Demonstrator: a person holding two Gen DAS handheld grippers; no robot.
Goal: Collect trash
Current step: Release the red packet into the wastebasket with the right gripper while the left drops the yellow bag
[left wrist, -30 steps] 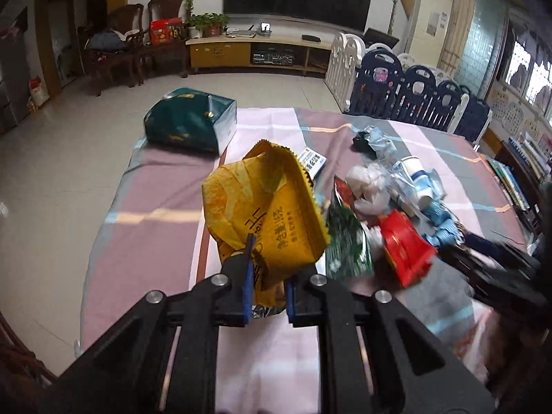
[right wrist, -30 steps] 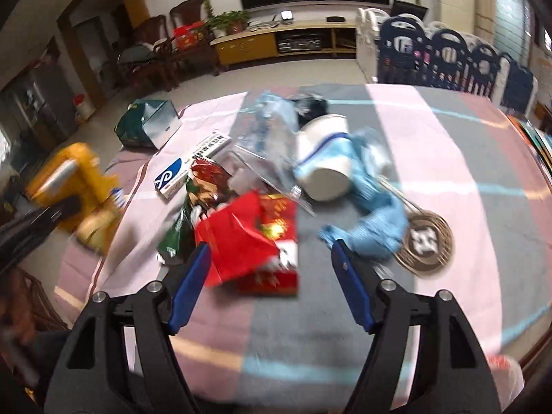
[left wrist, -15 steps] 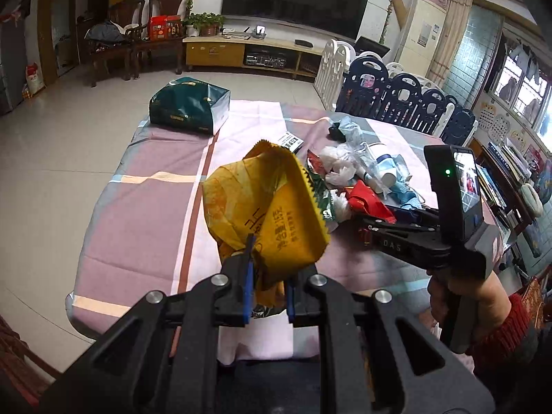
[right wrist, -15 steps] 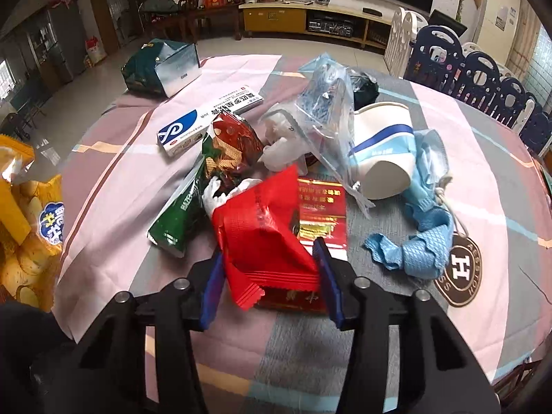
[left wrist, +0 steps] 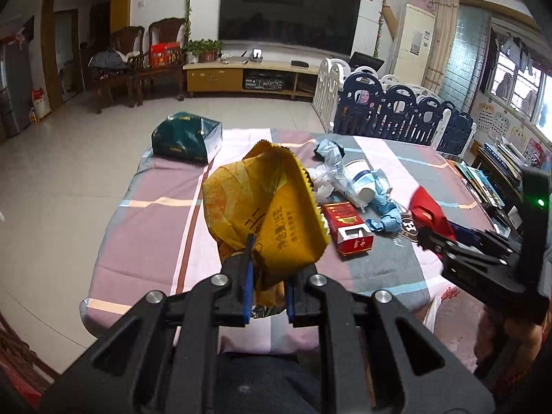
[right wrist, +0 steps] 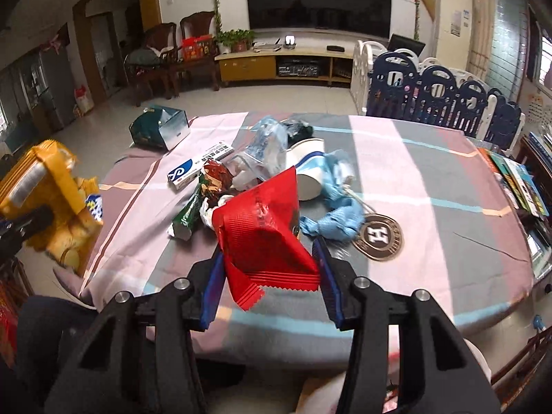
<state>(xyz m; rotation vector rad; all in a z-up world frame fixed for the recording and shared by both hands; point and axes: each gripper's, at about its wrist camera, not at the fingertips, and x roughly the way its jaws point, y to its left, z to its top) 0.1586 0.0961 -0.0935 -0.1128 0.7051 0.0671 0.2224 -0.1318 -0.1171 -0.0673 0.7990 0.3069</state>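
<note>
My left gripper (left wrist: 267, 262) is shut on a crumpled yellow snack bag (left wrist: 262, 203), held above the near edge of the table. My right gripper (right wrist: 269, 258) is shut on a red foil wrapper (right wrist: 265, 234), lifted clear of the trash pile. The left wrist view shows that red wrapper (left wrist: 427, 207) at the right. In the right wrist view the yellow bag (right wrist: 45, 186) hangs at the far left. On the striped tablecloth (right wrist: 431, 172) lie a paper cup (right wrist: 310, 172), a green wrapper (right wrist: 188, 212), a blue cloth (right wrist: 338, 214) and a red cigarette box (left wrist: 346, 229).
A white and blue medicine box (right wrist: 198, 165), a clear plastic bag (right wrist: 267, 145) and a round brown badge (right wrist: 377, 236) also lie in the pile. A dark green box (right wrist: 158, 131) stands at the table's far left corner. Blue and white playpen panels (right wrist: 438, 103) stand behind the table.
The right gripper's jaws closed on the red wrapper and lifted it off the pile. Both grippers drew back and up from the table. The left still grips the yellow bag.
</note>
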